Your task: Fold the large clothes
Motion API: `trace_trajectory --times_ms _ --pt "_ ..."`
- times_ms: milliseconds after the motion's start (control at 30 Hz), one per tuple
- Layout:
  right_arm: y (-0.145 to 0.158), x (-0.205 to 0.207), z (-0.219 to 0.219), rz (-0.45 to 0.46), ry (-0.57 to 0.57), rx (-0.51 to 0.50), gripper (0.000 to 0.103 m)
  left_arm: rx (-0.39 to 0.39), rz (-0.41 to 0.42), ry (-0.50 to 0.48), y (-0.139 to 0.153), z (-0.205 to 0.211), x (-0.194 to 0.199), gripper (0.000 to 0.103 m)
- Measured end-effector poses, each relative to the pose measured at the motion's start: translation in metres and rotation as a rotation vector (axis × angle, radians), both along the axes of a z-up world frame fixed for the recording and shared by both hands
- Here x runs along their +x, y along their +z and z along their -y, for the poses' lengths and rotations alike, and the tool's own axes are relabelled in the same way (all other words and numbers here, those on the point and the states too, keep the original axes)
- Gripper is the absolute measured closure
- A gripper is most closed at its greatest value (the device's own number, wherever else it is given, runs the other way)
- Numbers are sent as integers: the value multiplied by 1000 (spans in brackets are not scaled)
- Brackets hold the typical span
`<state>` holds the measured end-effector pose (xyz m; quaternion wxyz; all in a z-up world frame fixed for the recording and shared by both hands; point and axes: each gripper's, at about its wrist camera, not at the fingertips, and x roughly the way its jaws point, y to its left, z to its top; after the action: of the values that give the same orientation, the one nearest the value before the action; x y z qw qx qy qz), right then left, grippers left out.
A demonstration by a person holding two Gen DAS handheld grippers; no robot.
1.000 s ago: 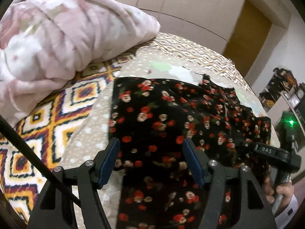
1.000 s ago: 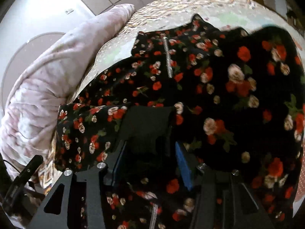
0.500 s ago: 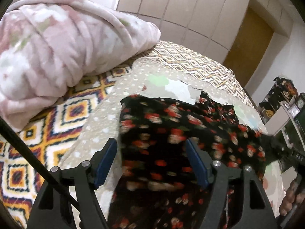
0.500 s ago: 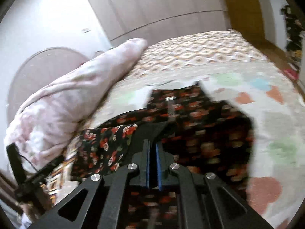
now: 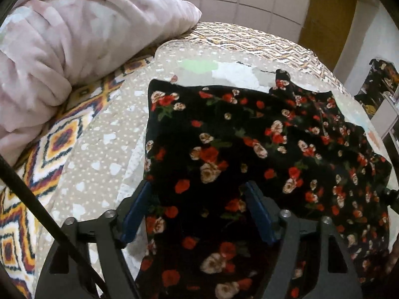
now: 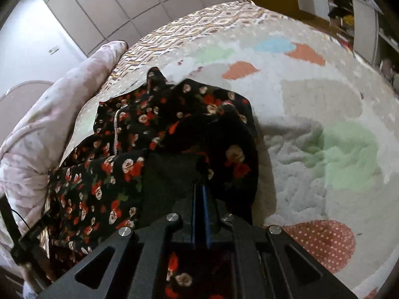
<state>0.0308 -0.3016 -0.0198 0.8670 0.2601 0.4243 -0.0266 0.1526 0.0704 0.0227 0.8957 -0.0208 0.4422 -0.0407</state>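
Right wrist view: right gripper [image 6: 199,189] pinches the dress [image 6: 119,174] at lower centre, mid-fold; left gripper [image 5: 197,206] is spreading, dress beneath ungripped. Next, probably carry the pinched edge across.

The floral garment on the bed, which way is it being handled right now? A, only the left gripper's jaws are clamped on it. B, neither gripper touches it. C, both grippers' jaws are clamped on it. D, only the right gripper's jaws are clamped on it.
D: the right gripper has its jaws pressed together on a dark fold of the floral garment, while the left gripper hangs over it, jaws opening.
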Motion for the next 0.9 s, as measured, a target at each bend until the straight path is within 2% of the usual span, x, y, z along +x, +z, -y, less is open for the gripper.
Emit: trace_trajectory --times_ms 67,200,333,433,567,700,900 --pt "-4 3 -1 5 -4 9 99 -12 -1 9 -6 -5 2 16" --pt "-5 2 -4 10 -7 -13 99 -102 -32 33 -13 -19 5 12" --pt "11 -5 1 44 -24 -22 99 -112 -29 24 3 -19 1 12" --pt "24 -14 22 66 -102 -67 103 -117 -5 23 14 -20 0 12" --pt "13 -16 50 19 -155 -36 103 -78 -31 35 2 -17 8 12" --pt "20 -21 46 73 -99 15 102 -103 -38 44 -10 -19 9 12" --pt "39 -24 16 146 14 65 99 -83 -6 39 -13 -16 6 10"
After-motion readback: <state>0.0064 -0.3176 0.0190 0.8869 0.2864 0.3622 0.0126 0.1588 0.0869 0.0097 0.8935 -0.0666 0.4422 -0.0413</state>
